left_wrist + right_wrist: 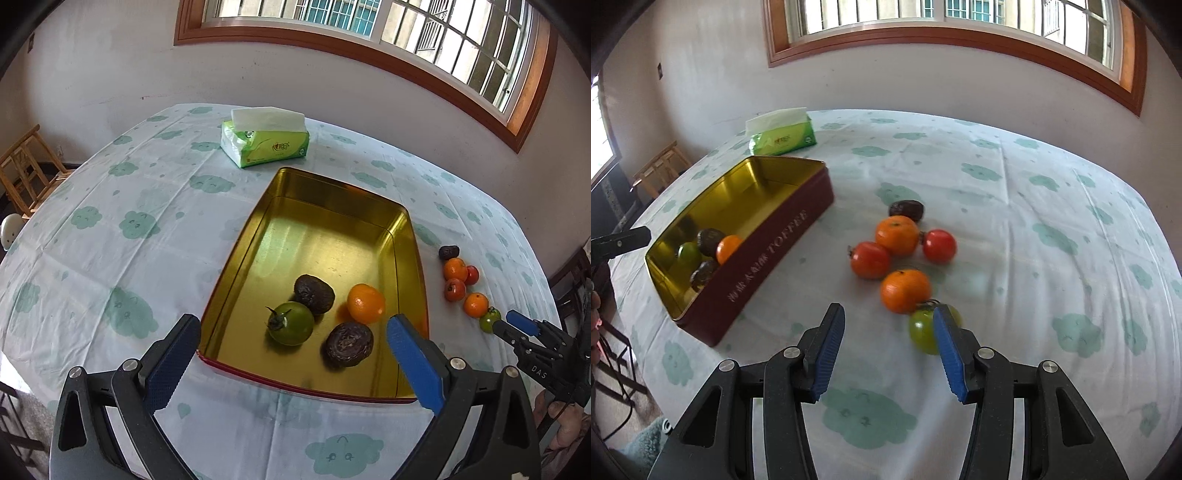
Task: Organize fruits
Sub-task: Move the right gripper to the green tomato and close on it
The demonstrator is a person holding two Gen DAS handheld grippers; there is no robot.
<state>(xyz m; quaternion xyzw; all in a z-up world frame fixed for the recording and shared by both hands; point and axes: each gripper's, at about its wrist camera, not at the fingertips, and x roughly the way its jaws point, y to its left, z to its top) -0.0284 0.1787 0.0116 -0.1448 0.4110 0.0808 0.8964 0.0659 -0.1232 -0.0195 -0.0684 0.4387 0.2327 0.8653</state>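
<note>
Reaching for the loose pile with my right gripper (888,345): jaws parted, nothing between them, pads clear of everything. Green tomato (923,330) sits just beyond the right finger, partly hidden behind it, touching the near tangerine (905,290). Past that: two red tomatoes (870,259), a second tangerine (897,235), one dark wrinkled fruit (907,209), all on the cloud-print tablecloth (1052,192). Toffee tin (768,254) is well to the left, holding a green tomato (290,323), a tangerine (366,302) and two dark fruits (314,293). Left gripper (291,363) hangs over the tin's near edge, wide and empty. Step, I'd say: approach for next pick, likely the green tomato. Next move needs shifting right to straddle it, dropping, then a gentle squeeze. Risk: nudging the neighbouring tangerine.
</note>
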